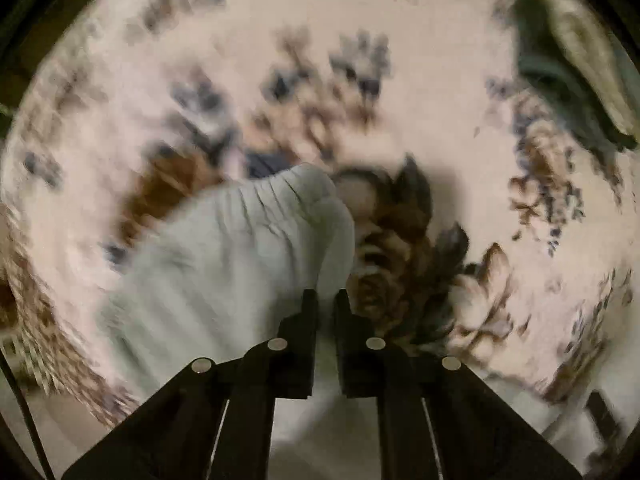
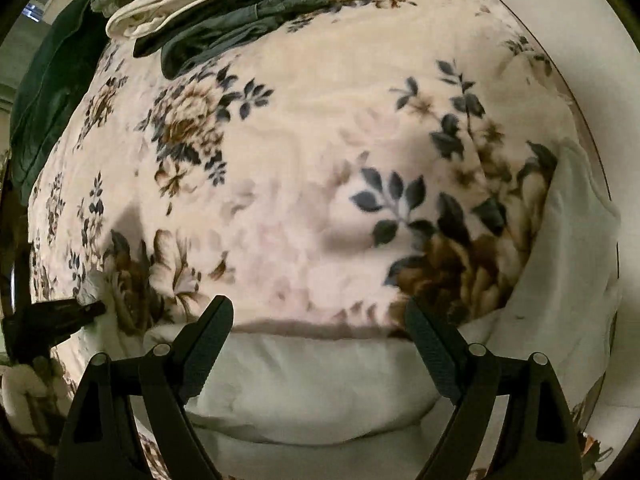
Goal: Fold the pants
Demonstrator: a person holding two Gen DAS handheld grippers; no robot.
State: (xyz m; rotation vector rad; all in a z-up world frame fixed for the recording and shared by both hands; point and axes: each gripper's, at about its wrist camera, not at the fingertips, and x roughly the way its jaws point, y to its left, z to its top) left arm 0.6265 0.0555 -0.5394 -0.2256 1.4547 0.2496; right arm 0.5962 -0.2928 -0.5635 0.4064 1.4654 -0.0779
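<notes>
The left gripper [image 1: 326, 300] was pinched tight on the pale pants [image 1: 240, 248], though the blur made the exact spot hard to see. The pants hung in a bunch over the flowered blanket [image 1: 440, 92]. The right gripper [image 2: 320, 320] was spread wide with nothing in it, above the same pants [image 2: 312, 384] lying at the near edge of the blanket [image 2: 304, 152]. At the blanket's far edge sat a pile of folded clothes [image 2: 208, 12].
</notes>
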